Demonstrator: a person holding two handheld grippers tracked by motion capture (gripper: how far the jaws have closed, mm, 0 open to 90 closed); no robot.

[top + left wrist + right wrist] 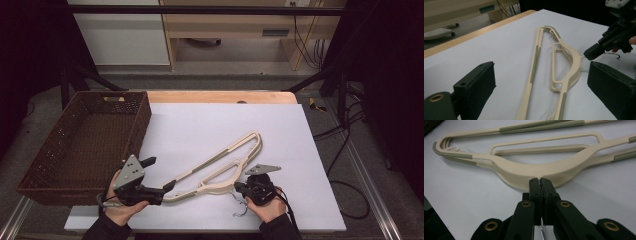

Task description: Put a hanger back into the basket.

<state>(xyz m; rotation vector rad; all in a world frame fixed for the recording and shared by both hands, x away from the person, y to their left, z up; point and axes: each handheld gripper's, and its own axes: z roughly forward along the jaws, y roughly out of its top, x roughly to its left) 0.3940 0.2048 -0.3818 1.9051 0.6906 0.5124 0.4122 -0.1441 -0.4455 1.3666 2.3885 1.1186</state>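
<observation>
Clamping the hanger [534,170] neck at its 6 o'clock, the right gripper [540,180] anchors it; left gripper [160,175] jaws stand apart, straddling the hanger's end to grasp it.

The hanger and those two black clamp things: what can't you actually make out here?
- Hanger hook, right gripper view: the shut right gripper covers it, so a grip on the wire is unclear.
- Hanger's near end, left gripper view: cut off by the bottom edge.
- Basket front corner, high view: behind the open left gripper.
</observation>
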